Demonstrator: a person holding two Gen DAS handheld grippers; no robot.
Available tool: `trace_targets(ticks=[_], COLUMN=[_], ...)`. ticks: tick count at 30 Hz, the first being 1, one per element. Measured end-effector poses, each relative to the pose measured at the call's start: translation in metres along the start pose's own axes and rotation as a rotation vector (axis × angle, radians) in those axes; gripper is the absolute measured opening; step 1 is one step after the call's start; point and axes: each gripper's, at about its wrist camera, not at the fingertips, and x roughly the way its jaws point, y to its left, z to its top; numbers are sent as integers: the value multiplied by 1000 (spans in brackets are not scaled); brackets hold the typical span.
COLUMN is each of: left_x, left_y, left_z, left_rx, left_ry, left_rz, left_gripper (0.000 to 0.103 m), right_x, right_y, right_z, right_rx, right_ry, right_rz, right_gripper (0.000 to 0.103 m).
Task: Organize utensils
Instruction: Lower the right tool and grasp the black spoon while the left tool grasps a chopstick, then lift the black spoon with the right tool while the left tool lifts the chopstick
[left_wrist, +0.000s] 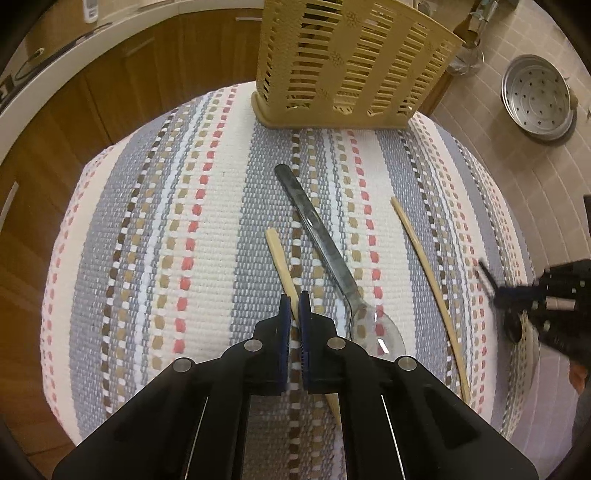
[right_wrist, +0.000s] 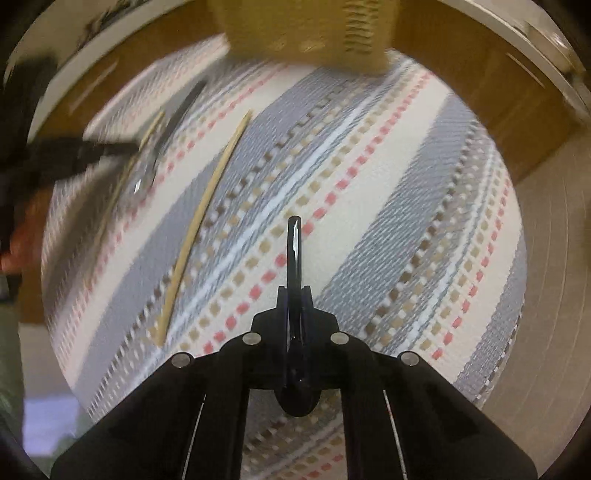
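2 grips: left gripper (left_wrist: 294, 303) jaws pinch chopstick (left_wrist: 281, 263); right gripper (right_wrist: 294, 297) jaws clamp black spoon (right_wrist: 294, 258).

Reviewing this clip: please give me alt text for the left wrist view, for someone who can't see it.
The left gripper is closed on a bamboo chopstick lying on a striped woven mat. A metal spoon lies just right of it, a second chopstick farther right. A tan slotted utensil holder stands at the mat's far edge, and the right gripper enters from the right.
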Motion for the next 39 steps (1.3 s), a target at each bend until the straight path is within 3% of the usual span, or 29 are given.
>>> trace_targets(ticks=[4,7,11,14,15,17,22,26,32,39], left_x=[-2,-3,-3,-3,-2,-1,-4,-21,-70,-111], left_y=[4,4,2,-7,-10,-15,-20,-20,-24,-29], left_z=[-3,-3,-4,-6,-7,-8,-15,-16,-7,5], left_rx=[-18,-22,-29,-7,8,27,37,21,-42,-92], left_ry=[25,31,24,9,6,-2,-48,-146,-385,-598], left_rz=[-17,-11,-11,25,53,120,147,118,20,-86], left_gripper=[5,8,20,20,20,6,4,4,4,4], right_x=[-3,-3,4,1,2,3,4,-10,-39,-61], right_y=[-18,-23,-21,-19,-17,-14,-16,-20,-18,-4], right_z=[6,8,1,-3,-6,-5,-8,-12,-17,5], right_rx=[100,106,107,95,92,79,89,89,56,1], right_ry=[-31,-39,-32,-36,-36,-37,-74,-163,-312,-458], right_rz=[43,43,54,47,45,36,53,95,117,120], right_gripper=[5,5,5,5,5,5,5,5,5,5])
